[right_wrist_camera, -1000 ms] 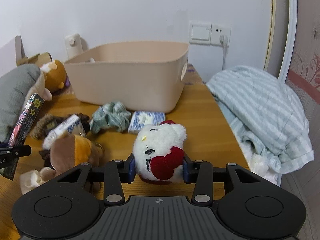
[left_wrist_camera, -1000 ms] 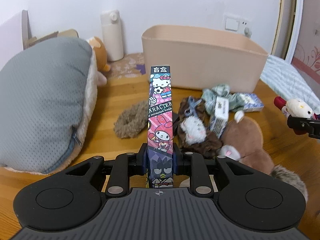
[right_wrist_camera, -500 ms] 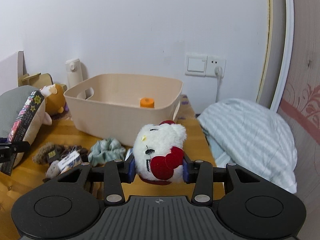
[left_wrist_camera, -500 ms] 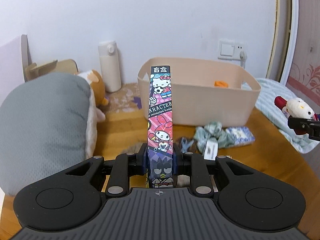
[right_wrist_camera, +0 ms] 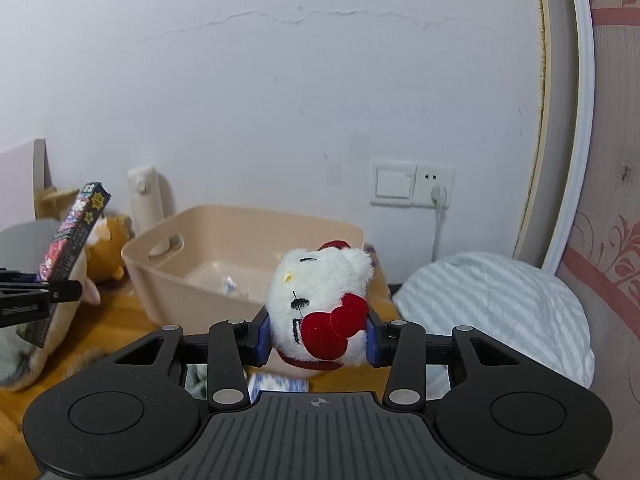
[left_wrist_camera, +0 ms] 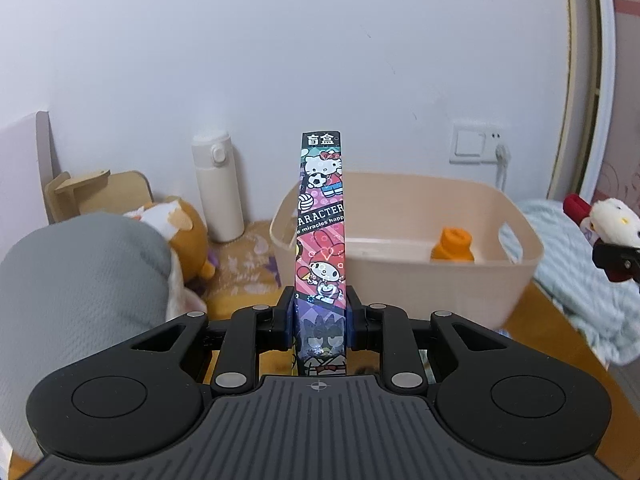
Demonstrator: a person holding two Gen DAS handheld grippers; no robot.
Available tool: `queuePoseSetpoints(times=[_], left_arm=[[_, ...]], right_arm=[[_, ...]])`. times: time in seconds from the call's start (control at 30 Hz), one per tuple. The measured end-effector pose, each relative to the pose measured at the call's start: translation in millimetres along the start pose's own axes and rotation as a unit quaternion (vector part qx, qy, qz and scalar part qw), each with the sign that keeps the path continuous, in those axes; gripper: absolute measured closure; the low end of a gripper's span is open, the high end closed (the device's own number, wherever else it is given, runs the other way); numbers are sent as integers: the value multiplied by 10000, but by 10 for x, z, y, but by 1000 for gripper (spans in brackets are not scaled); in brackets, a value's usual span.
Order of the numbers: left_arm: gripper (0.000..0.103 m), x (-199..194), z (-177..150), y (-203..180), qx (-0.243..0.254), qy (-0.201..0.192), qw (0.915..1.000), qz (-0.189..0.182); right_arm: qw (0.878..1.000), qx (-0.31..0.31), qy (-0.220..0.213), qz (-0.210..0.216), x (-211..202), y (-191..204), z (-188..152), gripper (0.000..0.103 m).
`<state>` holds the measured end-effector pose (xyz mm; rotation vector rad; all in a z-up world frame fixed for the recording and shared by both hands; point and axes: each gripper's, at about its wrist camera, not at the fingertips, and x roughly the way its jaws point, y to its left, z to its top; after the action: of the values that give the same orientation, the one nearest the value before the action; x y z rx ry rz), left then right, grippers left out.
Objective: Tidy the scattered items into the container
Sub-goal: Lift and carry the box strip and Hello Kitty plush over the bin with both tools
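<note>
My left gripper point(left_wrist_camera: 320, 320) is shut on a tall cartoon-printed box point(left_wrist_camera: 322, 216), held upright in front of the beige container point(left_wrist_camera: 404, 276). An orange item point(left_wrist_camera: 454, 246) lies inside that container. My right gripper point(right_wrist_camera: 318, 334) is shut on a white plush cat with a red bow point(right_wrist_camera: 320, 300), raised just before the container point(right_wrist_camera: 176, 292), which holds a small pale item point(right_wrist_camera: 230, 284). The plush point(left_wrist_camera: 612, 220) shows at the right edge of the left wrist view, and the box point(right_wrist_camera: 74, 232) at the left of the right wrist view.
A grey cushion point(left_wrist_camera: 76, 292) and an orange plush point(left_wrist_camera: 180, 232) lie left of the container, with a white flask point(left_wrist_camera: 218, 188) at the wall. A striped blue pillow point(right_wrist_camera: 500, 312) lies right. A small blue-patterned packet point(right_wrist_camera: 278, 386) rests on the wooden table point(left_wrist_camera: 552, 332) under the right gripper.
Both grippers rose and drew nearer the container with their items still held. The container's inside has come into view, and the scattered toys on the table dropped below the frame.
</note>
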<state>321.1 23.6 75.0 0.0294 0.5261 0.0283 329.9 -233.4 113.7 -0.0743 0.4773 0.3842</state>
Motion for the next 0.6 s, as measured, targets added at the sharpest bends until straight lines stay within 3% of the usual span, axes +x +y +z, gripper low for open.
queuePoseSetpoints(times=[0.33, 0.5, 0.6], left_arm=[[80, 426, 381, -112, -179, 1, 9998, -26], [80, 679, 512, -214, -115, -13, 9998, 186], [80, 850, 568, -253, -226, 117, 9996, 77]], right_arm=[[9995, 254, 7, 193, 422, -108, 336, 63], [9995, 245, 70, 201, 673, -107, 416, 63], [9990, 336, 163, 255, 841, -133, 430, 63]])
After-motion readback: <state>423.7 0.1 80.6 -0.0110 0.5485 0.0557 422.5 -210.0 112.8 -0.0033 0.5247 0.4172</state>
